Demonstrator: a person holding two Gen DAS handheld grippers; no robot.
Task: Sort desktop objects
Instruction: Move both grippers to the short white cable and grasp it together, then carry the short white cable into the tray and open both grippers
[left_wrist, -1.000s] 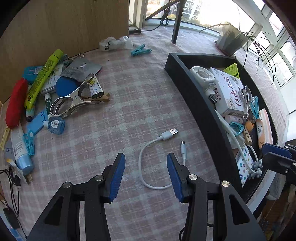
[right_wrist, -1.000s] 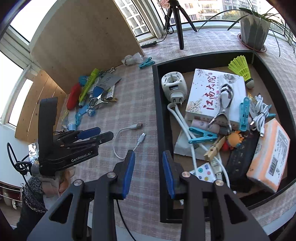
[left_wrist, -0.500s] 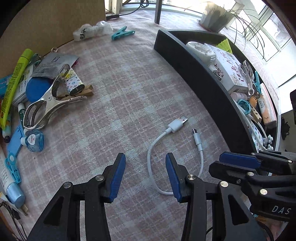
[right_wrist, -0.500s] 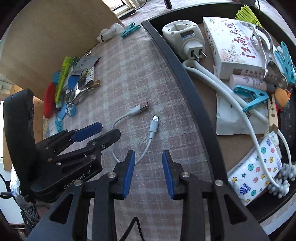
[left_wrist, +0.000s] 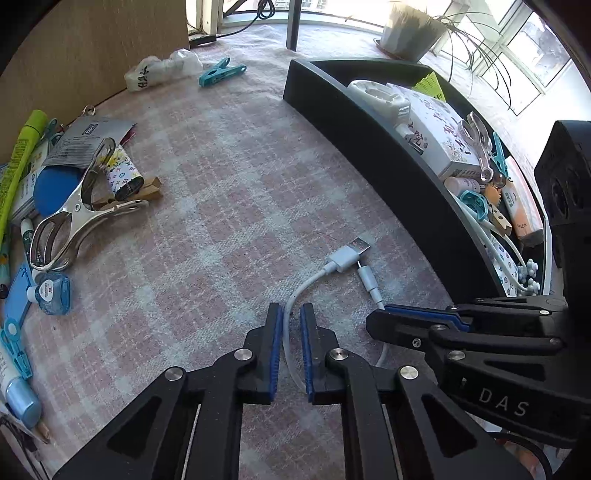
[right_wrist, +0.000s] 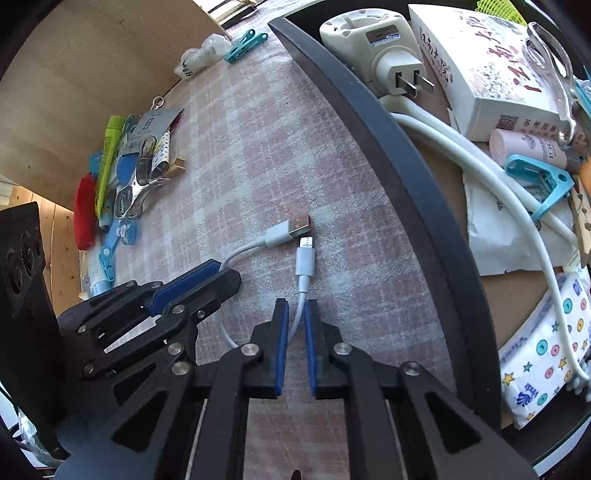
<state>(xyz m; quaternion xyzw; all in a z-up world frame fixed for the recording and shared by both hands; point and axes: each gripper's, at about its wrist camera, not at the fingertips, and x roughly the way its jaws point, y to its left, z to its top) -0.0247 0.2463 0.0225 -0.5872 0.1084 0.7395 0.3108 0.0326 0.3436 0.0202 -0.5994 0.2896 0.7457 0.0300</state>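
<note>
In the left wrist view, the left gripper (left_wrist: 291, 314) is pinching the white cable (left_wrist: 314, 277), which is lying on the checked cloth just beside the black tray (left_wrist: 369, 147).

In the right wrist view, the right gripper (right_wrist: 295, 308) is pinching the same cable (right_wrist: 304, 280) near its small plug, beside the tray (right_wrist: 388, 158).

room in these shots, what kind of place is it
Likely a sunlit home balcony or sunroom: big windows, a potted plant on the ledge, and a checked tablecloth under household clutter.
</note>
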